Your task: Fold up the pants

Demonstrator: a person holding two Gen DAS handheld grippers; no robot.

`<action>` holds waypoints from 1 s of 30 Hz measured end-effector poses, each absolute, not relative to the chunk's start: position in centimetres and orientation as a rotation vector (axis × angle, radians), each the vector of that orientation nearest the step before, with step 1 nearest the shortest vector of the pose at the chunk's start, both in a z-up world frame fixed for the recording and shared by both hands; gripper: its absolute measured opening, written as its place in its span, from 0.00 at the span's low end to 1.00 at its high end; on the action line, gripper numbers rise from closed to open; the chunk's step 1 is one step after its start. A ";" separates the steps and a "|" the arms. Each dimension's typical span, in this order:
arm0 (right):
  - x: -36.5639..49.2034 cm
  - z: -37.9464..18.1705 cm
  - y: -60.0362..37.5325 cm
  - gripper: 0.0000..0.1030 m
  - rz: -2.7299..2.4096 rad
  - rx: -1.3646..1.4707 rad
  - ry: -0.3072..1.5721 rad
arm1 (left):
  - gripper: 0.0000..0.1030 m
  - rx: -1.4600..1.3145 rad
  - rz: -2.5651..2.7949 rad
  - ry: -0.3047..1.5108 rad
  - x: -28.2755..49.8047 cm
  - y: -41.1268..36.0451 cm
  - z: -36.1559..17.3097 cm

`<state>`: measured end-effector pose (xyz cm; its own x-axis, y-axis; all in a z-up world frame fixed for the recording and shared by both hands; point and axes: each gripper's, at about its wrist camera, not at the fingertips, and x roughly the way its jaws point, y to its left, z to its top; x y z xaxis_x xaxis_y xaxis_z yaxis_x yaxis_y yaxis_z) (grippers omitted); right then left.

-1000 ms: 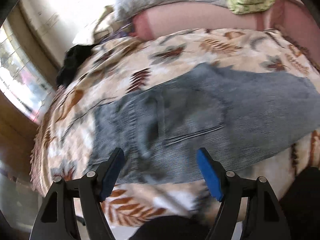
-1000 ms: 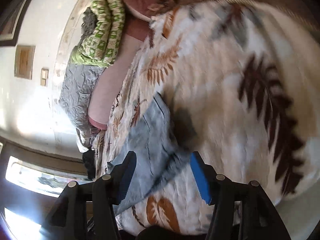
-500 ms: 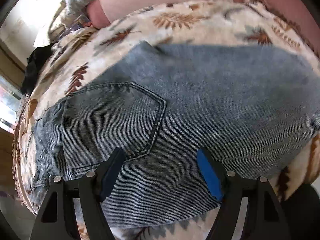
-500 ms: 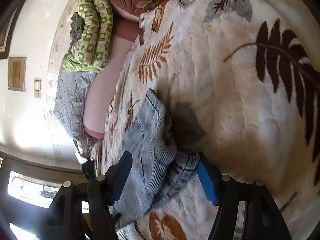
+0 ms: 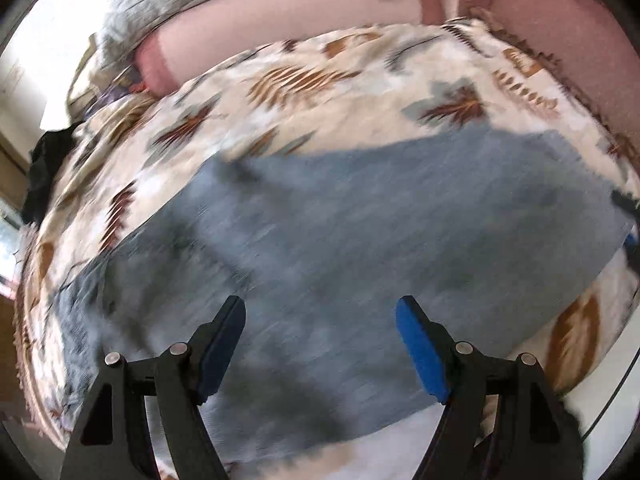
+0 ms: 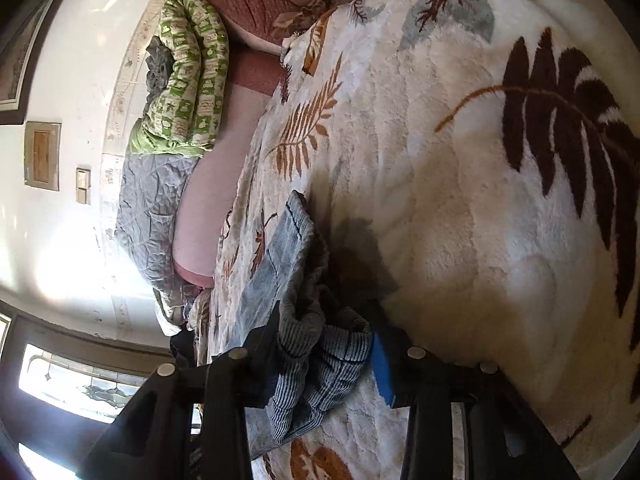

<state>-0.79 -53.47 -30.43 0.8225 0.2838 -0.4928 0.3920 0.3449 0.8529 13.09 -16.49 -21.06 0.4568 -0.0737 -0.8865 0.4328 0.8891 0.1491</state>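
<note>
Blue denim pants (image 5: pixel 360 240) lie spread flat on a leaf-patterned blanket (image 5: pixel 320 92). My left gripper (image 5: pixel 320 340) is open and empty, hovering just above the near part of the pants; the view is blurred by motion. In the right wrist view, my right gripper (image 6: pixel 326 352) has its jaws partly closed around a bunched end of the pants (image 6: pixel 320 352), with cloth filling the gap between the fingers. The right gripper also shows at the far right edge of the left wrist view (image 5: pixel 628 220), at the pants' end.
The blanket (image 6: pixel 460 180) covers a pink sofa (image 5: pixel 300 12). A grey quilt (image 6: pixel 152 216) and a green patterned quilt (image 6: pixel 192 80) lie on the sofa back. A dark cloth (image 5: pixel 44 172) lies at the blanket's left end. A window (image 6: pixel 80 380) is at the left.
My left gripper has pulled back and swung right, away from the back pocket. My right gripper has closed further in around the bunched pants end.
</note>
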 end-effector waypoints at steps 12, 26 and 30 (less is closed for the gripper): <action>-1.3 -31.0 -53.5 0.40 0.013 1.216 0.616 | 0.76 0.462 -0.338 1.057 18.0 -29.1 -22.6; -1.5 -30.6 -52.5 0.40 0.029 1.092 0.580 | 0.87 0.667 -0.306 0.980 18.1 -32.9 -25.0; -1.5 -30.2 -53.1 0.40 0.026 1.102 0.635 | 0.87 0.642 -0.370 0.982 16.5 -30.7 -23.8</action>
